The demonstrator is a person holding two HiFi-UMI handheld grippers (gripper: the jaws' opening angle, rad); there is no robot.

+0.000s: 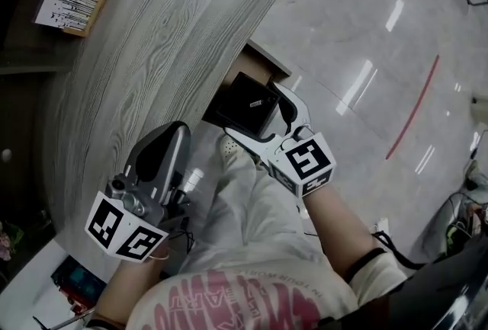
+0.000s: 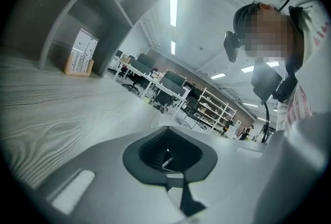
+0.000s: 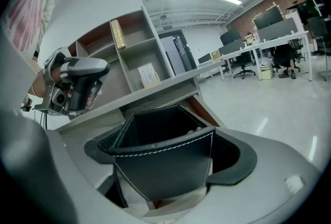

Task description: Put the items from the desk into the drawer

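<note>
Evidently the black leather box (image 1: 245,104) was the item in hand: it hung clear of the tabletop (image 1: 152,54), just off its front edge and right beside the open drawer (image 1: 255,63), whose brown inside showed under that edge. The right hand-held gripper (image 1: 263,123) was clamped across the box's stitched body, and its own view showed the box (image 3: 165,161) filling the gap between the jaws with its open mouth turned up and away. That grip probably served to keep the mouth upward so that anything inside would not spill; whether the box held anything I could not tell. Being carried low, at drawer height and not above the tabletop, it looked lined up to go in through the drawer's opening, with the lowering and the release not yet done. The left hand-held gripper (image 1: 171,142) was closed on nothing and sat over the tabletop's near edge, well apart from the box, seemingly kept out of the way. Farther off, a small card stand (image 1: 69,7) stood on a shelf at the tabletop's far corner.
</note>
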